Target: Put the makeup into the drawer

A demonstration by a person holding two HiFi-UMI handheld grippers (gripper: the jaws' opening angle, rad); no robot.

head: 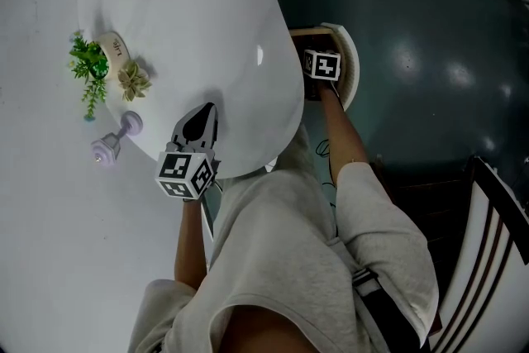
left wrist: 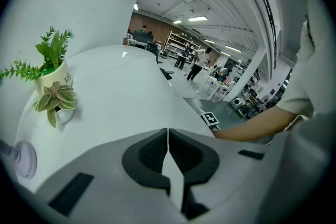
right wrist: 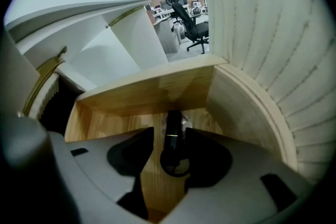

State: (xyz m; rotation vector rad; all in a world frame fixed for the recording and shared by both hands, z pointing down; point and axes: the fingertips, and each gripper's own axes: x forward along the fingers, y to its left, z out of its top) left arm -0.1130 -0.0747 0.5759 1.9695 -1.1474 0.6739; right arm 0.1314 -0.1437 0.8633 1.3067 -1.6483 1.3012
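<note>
My right fingers (right wrist: 210, 153) are apart inside the wooden drawer (right wrist: 142, 93), low in the middle of the right gripper view. A dark makeup tube (right wrist: 172, 131) sits in the gap, nearer the right-hand finger and clear of the other, so I grip nothing. My left fingers (left wrist: 147, 157) are pressed together, empty, over the white surface (head: 50, 244). At the left of the head view a small lilac item (head: 111, 143) lies near a potted plant (head: 92, 62).
</note>
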